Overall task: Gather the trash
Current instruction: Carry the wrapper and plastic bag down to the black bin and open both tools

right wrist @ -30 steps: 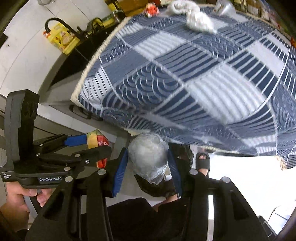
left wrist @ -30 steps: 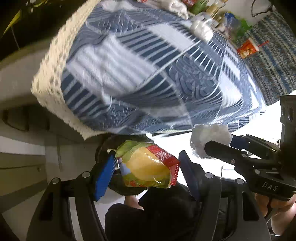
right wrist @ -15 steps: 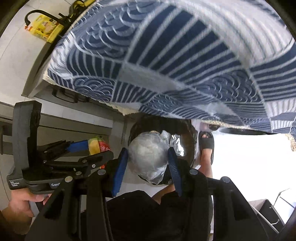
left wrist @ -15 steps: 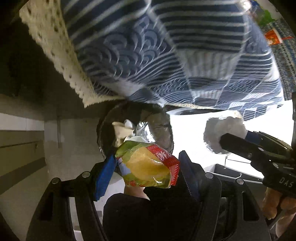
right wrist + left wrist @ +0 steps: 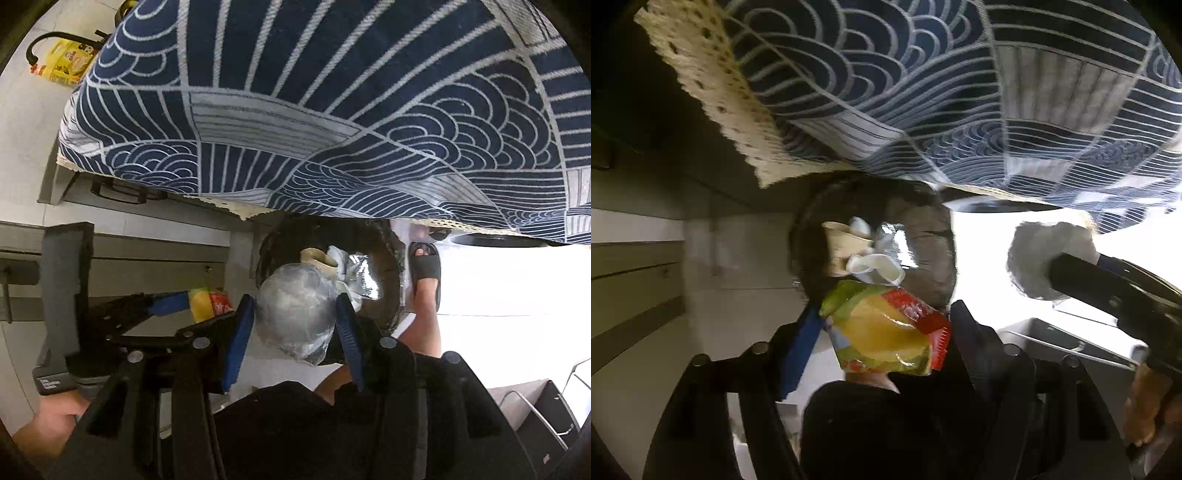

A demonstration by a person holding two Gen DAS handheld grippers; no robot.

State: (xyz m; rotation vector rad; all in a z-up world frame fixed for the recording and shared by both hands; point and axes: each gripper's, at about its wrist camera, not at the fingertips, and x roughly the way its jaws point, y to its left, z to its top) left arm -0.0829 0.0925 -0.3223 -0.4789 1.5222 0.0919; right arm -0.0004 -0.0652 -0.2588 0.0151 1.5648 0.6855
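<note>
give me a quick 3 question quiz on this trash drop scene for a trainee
1. True or false: the bin under the tablecloth already has trash in it.
2. Which item sits between the left gripper fingers? A) snack packet B) paper cup C) sandal
3. Fill in: the right gripper has a crumpled ball of clear ____ between its fingers.

Key
1. True: a paper cup and wrappers lie inside.
2. A, the snack packet; the fingers are opening.
3. Plastic; these fingers are opening too.

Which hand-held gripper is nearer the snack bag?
Left. The snack bag sits between the left hand-held gripper's opening jaws; the right hand-held gripper, opening around a plastic wad, is beside it.
</note>
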